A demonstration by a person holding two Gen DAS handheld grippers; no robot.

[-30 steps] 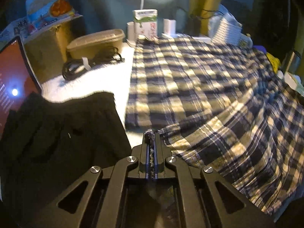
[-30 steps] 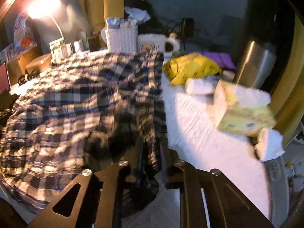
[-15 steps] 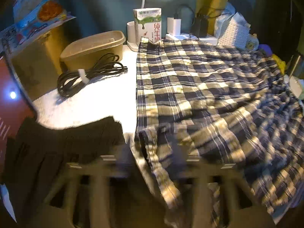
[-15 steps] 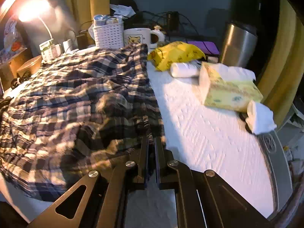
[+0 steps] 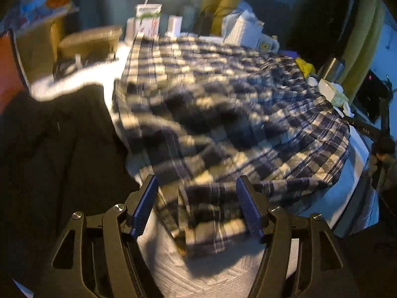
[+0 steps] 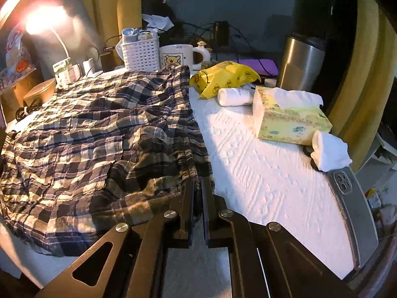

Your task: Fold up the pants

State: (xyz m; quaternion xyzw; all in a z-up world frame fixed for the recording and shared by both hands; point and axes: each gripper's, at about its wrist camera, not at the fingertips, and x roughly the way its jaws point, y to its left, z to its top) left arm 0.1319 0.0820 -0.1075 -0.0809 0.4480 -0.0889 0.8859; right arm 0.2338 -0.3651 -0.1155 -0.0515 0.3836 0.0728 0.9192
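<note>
Home desk: lamp [image 6: 42,22], mug [image 6: 177,57], tissue box [image 6: 290,121].

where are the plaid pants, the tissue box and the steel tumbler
plaid pants [image 6: 99,134], right wrist view, middle of the spread fabric
tissue box [image 6: 290,121], right wrist view, its yellow front side
steel tumbler [image 6: 301,62], right wrist view, middle of its metal body

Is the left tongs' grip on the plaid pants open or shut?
Open. The left tongs have just been opening; their blue pads stand wide apart, the plaid pants lying loose between them, unpressed.
</note>
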